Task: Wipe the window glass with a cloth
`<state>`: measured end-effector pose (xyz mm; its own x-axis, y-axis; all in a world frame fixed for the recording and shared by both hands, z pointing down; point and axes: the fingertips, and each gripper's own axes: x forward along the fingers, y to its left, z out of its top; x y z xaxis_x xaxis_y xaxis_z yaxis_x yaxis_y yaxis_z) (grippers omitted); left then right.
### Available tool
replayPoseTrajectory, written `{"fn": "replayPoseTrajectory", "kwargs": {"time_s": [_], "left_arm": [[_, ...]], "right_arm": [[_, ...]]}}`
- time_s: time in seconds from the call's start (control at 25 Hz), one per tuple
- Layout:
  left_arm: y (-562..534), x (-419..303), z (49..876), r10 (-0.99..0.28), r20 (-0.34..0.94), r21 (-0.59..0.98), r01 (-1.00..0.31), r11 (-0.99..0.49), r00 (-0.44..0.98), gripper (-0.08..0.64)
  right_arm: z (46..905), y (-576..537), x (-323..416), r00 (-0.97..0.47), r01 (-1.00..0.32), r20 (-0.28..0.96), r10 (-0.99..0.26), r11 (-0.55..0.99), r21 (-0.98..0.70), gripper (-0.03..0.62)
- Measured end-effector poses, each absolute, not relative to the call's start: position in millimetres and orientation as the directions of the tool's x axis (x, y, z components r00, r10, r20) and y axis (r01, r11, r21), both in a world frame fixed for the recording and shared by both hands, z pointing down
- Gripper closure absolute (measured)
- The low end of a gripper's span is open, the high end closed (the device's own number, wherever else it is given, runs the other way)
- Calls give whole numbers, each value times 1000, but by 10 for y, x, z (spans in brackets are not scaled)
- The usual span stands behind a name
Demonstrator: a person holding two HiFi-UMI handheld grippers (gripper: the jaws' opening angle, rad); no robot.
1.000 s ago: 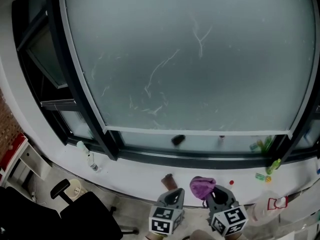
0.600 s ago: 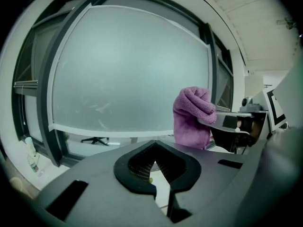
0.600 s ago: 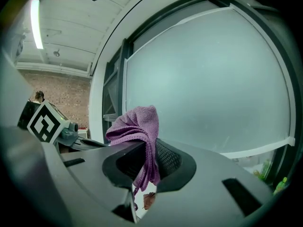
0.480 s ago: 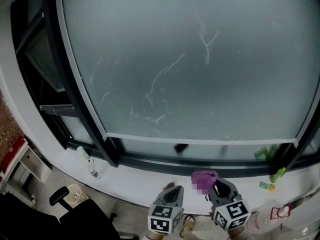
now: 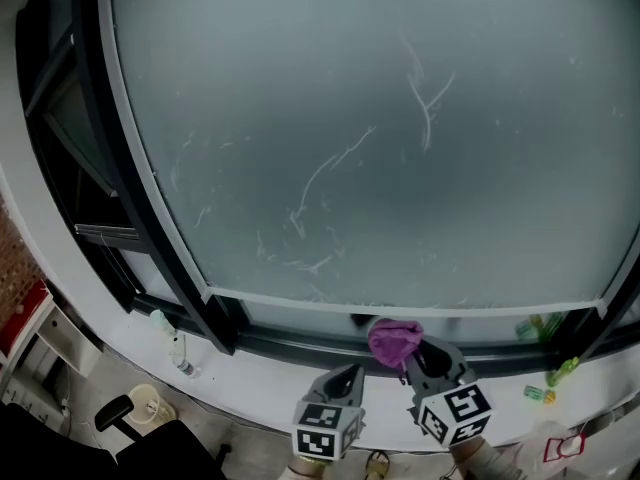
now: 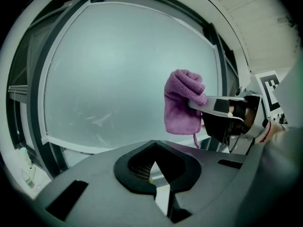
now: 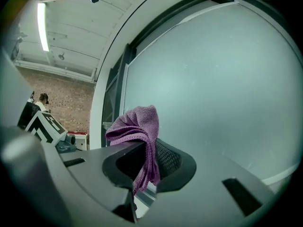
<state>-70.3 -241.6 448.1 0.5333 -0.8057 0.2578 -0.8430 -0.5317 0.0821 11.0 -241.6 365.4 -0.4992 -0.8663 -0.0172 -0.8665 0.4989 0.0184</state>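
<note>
Our right gripper [image 5: 420, 356] clamps the cloth [image 7: 136, 124] between its jaws, left gripper [image 6: 160, 192] clenched empty; friction on the glass [image 5: 350, 118] could drag it free

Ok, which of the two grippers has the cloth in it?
The right gripper: its jaws are shut on the purple cloth, which bunches out past them. The left gripper beside it has its jaws together with nothing between them.

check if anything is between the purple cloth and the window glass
Nothing visible does. The purple cloth, clamped in the right claw, faces the window glass with only open air between; the left claw sits off to its side.
</note>
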Motion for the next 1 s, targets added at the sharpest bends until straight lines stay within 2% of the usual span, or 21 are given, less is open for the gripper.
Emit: {"fn": "replayPoseTrajectory", "kwargs": {"time_s": [0.56, 1.0], "left_arm": [[-3977, -782, 3351, -852, 140, -19, -859, -511, 504, 555], [-4687, -837, 2945, -885, 100, -75, -883, -462, 455, 555]], "right_arm": [[2257, -4047, 7, -504, -863, -229, -832, 497, 94, 545], [1653, -4850, -197, -469, -883, -235, -851, 446, 147, 545]]}}
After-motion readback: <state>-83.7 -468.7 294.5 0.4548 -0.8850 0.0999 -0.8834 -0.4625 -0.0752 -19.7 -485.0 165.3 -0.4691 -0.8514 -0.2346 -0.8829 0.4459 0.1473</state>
